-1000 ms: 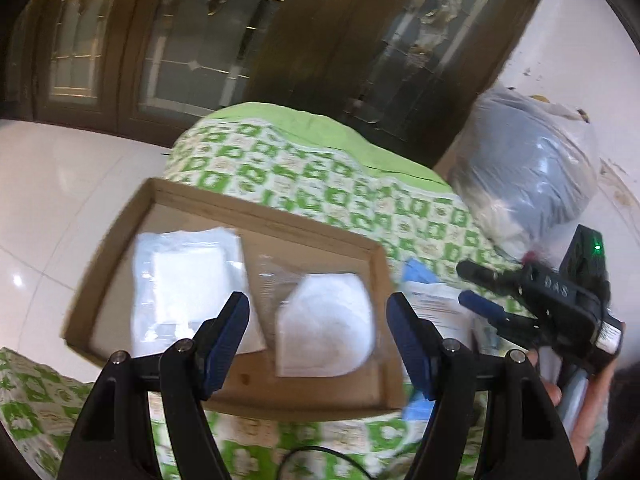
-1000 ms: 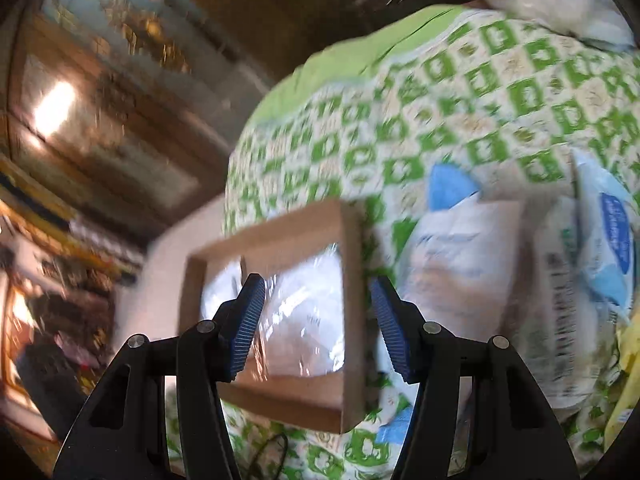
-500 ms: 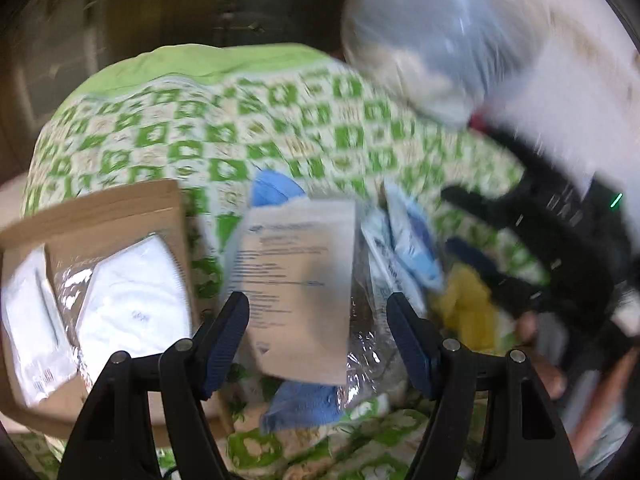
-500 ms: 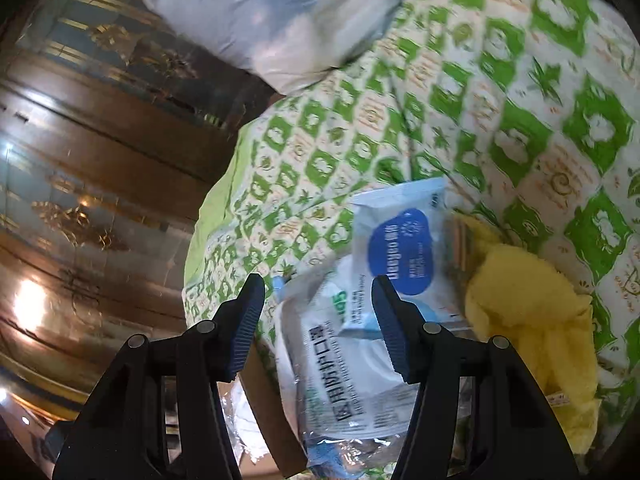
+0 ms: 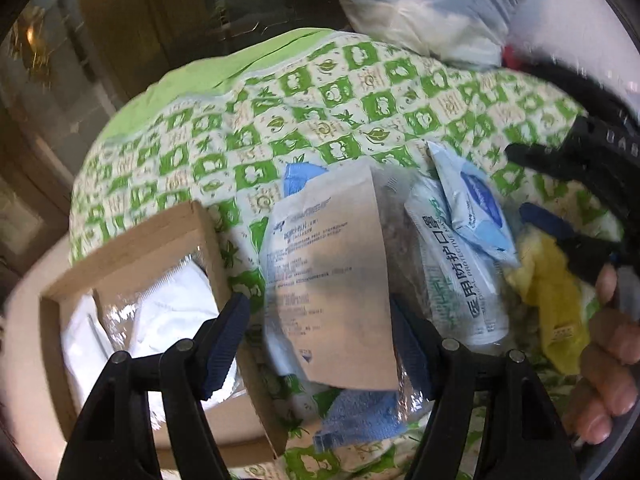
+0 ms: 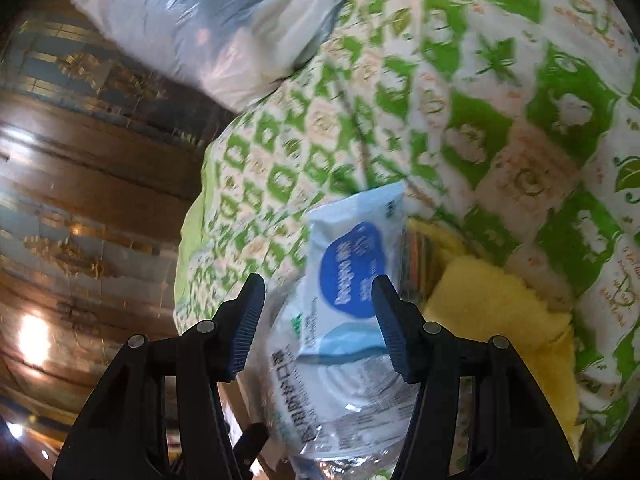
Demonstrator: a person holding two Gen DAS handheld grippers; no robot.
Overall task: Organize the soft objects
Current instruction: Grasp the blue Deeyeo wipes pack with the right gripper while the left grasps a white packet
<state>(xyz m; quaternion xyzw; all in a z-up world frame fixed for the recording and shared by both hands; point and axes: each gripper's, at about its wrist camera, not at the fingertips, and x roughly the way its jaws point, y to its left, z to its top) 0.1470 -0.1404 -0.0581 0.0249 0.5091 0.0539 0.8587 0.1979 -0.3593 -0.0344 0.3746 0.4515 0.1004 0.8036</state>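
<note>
A pile of soft goods lies on a green-and-cream patterned quilt (image 5: 328,92). My left gripper (image 5: 320,344) is open, its fingers on either side of a white paper-backed packet (image 5: 332,280). Beside that lie a mask packet with green print (image 5: 460,276), a blue-labelled wipes pack (image 5: 476,204), a yellow cloth (image 5: 556,292) and a blue cloth (image 5: 360,416). A cardboard tray (image 5: 208,232) at left holds white masks in clear bags (image 5: 168,316). My right gripper (image 6: 318,324) is open just above the wipes pack (image 6: 352,276), with the yellow cloth (image 6: 496,312) to its right.
A big translucent plastic bag (image 5: 436,12) stuffed with fabric sits at the far side of the quilt, also in the right wrist view as the plastic bag (image 6: 208,20). Dark wooden doors with glass (image 5: 48,60) stand behind. A person's hand (image 5: 608,356) holds the right gripper.
Both grippers swung right, away from the cardboard tray and over the pile. The left one has closed in on the white packet; the right one has come nearer the wipes pack.
</note>
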